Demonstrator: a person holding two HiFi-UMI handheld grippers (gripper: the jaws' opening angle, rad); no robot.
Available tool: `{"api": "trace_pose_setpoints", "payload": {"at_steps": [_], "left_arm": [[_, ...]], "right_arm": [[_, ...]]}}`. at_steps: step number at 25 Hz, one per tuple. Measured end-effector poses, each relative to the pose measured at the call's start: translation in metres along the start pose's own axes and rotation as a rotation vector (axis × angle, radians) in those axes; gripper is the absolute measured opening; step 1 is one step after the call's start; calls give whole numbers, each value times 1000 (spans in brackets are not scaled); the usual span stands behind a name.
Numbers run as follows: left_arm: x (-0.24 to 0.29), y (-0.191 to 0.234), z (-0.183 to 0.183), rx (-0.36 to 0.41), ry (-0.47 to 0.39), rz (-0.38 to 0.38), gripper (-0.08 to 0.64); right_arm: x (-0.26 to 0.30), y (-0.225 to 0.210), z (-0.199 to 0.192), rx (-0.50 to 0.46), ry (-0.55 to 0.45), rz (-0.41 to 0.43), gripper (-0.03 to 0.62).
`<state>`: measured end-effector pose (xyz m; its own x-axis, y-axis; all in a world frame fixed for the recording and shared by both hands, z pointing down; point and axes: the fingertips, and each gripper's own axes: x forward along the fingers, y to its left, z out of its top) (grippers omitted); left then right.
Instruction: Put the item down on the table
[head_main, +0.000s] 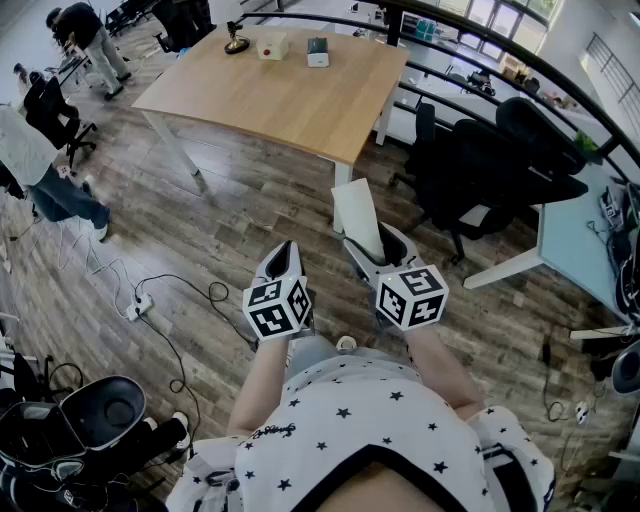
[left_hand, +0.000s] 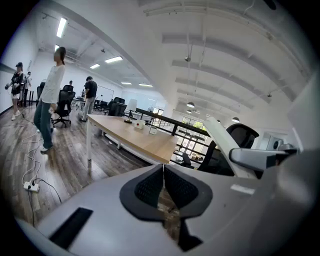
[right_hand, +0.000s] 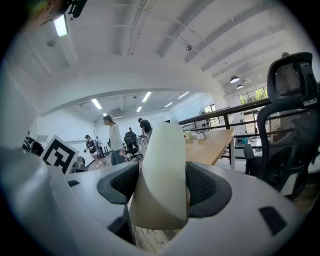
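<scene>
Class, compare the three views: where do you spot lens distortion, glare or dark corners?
Head view: the railing bows into a curve, and the light is even with no glare. Left gripper view: a dark ring cuts the corners, a ceiling light is blown out, and the left gripper is shut. Right gripper view: same ring, and the white item clamped in the right gripper looms oversized.

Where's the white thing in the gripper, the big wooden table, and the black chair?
white item (right_hand: 162, 170), right gripper view, on its broad front face.
wooden table (head_main: 290, 95), head view, on the bare tabletop.
black chair (head_main: 490, 165), head view, on its dark middle.
</scene>
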<state>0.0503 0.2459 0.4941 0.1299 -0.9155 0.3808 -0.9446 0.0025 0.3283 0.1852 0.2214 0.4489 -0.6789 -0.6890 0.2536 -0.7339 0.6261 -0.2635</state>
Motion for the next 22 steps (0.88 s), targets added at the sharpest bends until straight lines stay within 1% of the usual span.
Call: {"api": "trace_pose_setpoints", "payload": {"at_steps": [4,11,16,22], "left_arm": [[-8,-5,-5,1,-2,2,20],[-19,-13,-9,3,-8,-3,20],[-21,-18,-12,5,-9,-4,20],[-17,-9,-15,-11,5,10,20]], "right_arm": [[-11,-3,-3,25,-2,-1,292],[-22,2,-7,5,-2,-1,293],[-21,1,-5,25,-12,14,293],[-9,4,-2,23,-11,32,293]]}}
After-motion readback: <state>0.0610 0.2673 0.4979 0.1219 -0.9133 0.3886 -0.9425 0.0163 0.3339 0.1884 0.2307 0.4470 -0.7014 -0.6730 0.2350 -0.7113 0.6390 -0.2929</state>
